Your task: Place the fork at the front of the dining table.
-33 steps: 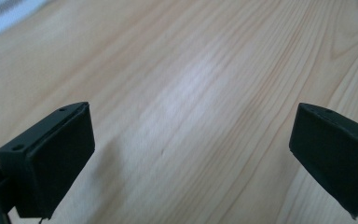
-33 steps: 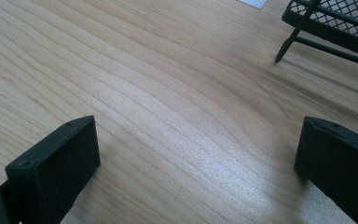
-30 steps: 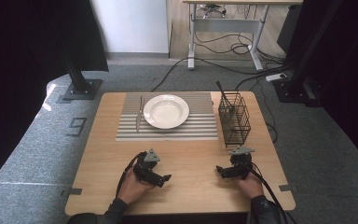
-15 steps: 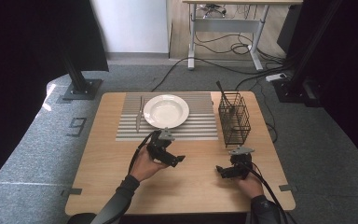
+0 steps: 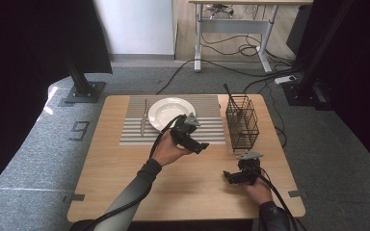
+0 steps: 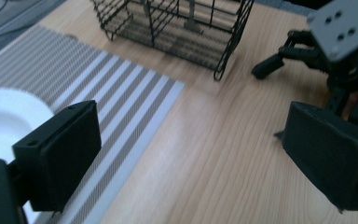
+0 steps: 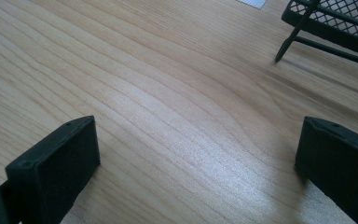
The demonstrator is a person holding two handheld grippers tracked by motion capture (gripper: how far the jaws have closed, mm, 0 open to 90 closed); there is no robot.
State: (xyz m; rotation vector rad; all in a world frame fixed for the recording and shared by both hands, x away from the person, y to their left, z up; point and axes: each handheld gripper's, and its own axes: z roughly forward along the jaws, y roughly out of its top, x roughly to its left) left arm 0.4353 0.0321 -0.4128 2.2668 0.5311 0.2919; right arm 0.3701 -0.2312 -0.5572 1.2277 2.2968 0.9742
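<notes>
I see even, soft light on the table (image 5: 125,183), with black dark at 9 and 3 o'clock. My close views blur; glare streaks the wood.

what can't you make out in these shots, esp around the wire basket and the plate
- Utensil in the wire basket: high view, too small to tell its type; left gripper view, its top is cut off by the upper edge.
- Plate: high view, its near rim is hidden by the left gripper; left gripper view, cut off by the left edge.
- Utensil left of the plate: high view, too small to tell knife from fork.
</notes>
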